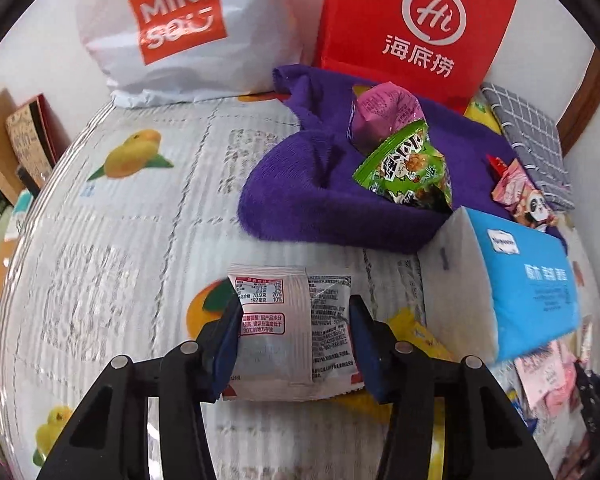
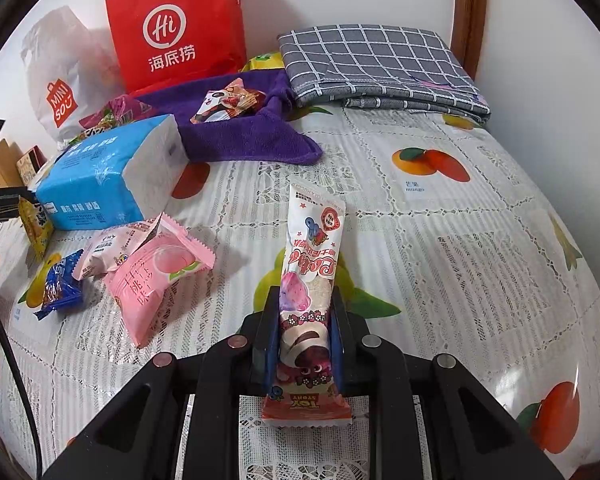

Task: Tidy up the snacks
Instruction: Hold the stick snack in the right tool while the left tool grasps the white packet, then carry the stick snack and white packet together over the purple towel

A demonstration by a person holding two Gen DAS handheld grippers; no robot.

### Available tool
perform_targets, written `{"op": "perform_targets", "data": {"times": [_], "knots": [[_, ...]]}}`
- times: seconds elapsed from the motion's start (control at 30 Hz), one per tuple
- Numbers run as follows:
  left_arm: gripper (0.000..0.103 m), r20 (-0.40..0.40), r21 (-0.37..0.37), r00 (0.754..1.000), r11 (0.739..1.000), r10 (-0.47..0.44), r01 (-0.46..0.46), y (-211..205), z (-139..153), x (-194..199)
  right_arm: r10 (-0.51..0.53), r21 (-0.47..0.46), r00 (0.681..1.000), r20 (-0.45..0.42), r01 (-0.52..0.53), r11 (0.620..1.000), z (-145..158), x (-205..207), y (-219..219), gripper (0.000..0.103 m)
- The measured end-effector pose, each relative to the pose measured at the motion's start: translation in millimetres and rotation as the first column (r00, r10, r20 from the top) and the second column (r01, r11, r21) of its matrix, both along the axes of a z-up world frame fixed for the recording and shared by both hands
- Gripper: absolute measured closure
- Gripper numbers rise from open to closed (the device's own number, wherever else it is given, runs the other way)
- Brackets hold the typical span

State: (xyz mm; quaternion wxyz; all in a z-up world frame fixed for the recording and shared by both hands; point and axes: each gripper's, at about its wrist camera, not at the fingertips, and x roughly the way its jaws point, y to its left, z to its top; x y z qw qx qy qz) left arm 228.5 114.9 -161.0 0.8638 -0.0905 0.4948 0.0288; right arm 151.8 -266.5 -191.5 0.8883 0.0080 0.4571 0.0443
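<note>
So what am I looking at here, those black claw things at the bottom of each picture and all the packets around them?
Those are two hand-held grabbing tools, one in each of a person's hands. Each carries a wide-angle camera that looks along its two fingers, so each picture is one tool's own view.

In the left tool's view, the left gripper is closed on a white snack packet. In the right tool's view, the right gripper is closed on a long strawberry snack bar.

Everything sits on a fruit-print tablecloth. On it are a purple towel with a few snacks gathered on it, a blue tissue pack, a pink peach packet, a folded grey checked cloth and a red paper bag.
</note>
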Motion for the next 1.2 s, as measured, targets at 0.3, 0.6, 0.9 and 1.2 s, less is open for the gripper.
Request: {"op": "perform_targets", "data": {"times": [0.3, 0.6, 0.9, 1.2], "knots": [[0.055, 0.055, -0.040, 0.998, 0.999, -0.008, 0.010, -2.1, 26.1, -45.7, 0.000, -0.001, 1.000, 0.006, 0.000, 1.000, 1.4, -0.3, -0.9, 0.083], [0.055, 0.127, -0.015, 0.990, 0.998, -0.059, 0.061, -25.6, 67.4, -74.4, 0.009, 0.036, 1.000, 0.016, -0.010, 0.999, 25.7, -10.5, 18.9, 0.083], [0.055, 0.184, -0.014, 0.979, 0.996, -0.087, 0.091, -45.4, 100.5, -94.3, 0.032, 0.030, 0.997, 0.071, -0.034, 0.999, 69.9, -19.8, 43.4, 0.083], [0.055, 0.216, -0.005, 0.971, 0.994, -0.106, 0.110, -61.4, 120.6, -100.8, 0.024, 0.064, 0.994, 0.109, -0.031, 0.997, 105.8, -12.1, 50.7, 0.083]]}}
